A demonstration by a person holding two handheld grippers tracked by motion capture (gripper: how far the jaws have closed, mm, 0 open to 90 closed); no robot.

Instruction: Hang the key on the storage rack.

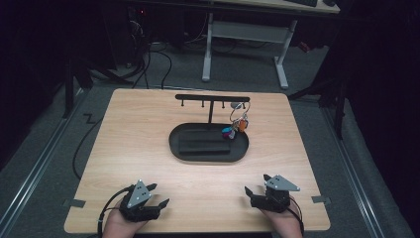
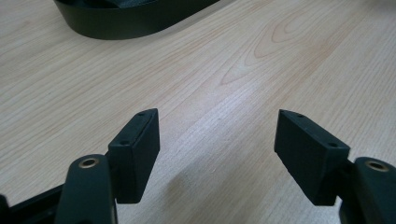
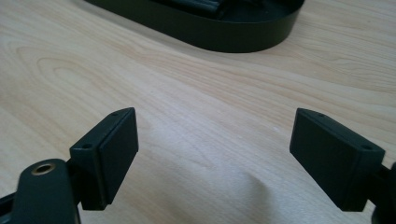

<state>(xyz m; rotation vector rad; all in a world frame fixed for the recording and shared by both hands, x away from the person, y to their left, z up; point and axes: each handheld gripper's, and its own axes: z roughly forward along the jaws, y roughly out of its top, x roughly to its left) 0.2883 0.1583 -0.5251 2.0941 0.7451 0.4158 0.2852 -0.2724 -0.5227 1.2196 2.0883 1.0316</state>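
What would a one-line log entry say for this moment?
left claw: open, empty | right claw: open, empty | keys: hanging on rack | tray: mid-table | both claws near table's front edge

I can read no text, label, brand or number anywhere; the desk [image 1: 148, 148] is bare wood grain; the key tags [image 1: 233, 130] at one o'clock are too small to read.

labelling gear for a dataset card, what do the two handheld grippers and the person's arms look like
Both the left gripper and the right gripper are matte black, each topped with a grey three-cornered plate. Their fingers are flat rectangular black blocks with small screw holes along the top edge, mounted on arms with a brass-coloured pivot ring. A thin black cable trails from each gripper. No sleeve shows on the forearms at the bottom edge.
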